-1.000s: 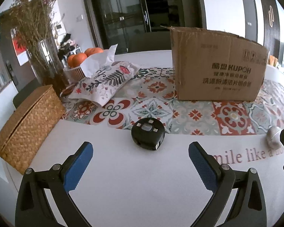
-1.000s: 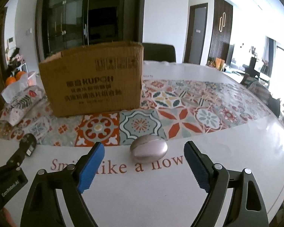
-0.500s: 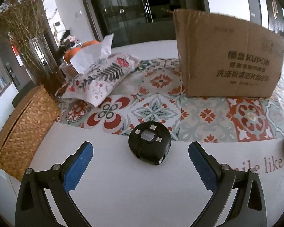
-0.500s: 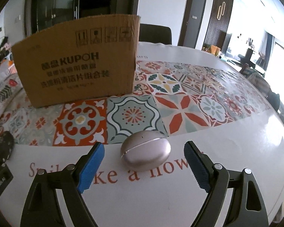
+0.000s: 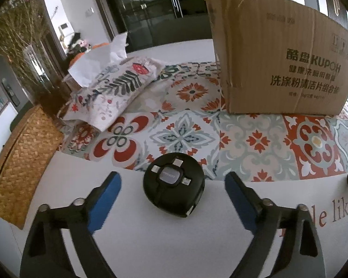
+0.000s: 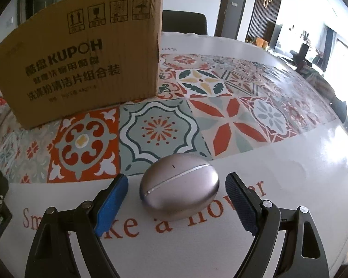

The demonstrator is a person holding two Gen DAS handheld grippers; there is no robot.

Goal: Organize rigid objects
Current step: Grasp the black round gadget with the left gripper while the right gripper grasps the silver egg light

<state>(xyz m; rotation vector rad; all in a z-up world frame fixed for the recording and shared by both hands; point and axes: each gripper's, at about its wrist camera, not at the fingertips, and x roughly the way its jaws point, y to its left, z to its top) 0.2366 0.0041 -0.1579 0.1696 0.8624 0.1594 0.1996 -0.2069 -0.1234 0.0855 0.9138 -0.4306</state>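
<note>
The silver egg-shaped case [image 6: 179, 187] lay on the table [image 6: 290, 173] dead ahead of your right gripper [image 6: 176, 199], long axis crosswise between its spread, untouching fingers. Your left gripper [image 5: 172, 199], equally wide, faced the black round gadget [image 5: 174, 183] likewise.

The cardboard box [image 5: 280, 53] hides its interior; its small print is unreadable. The tablecloth lettering [image 6: 132, 222] is partly covered by the silver case [image 6: 179, 186].
</note>
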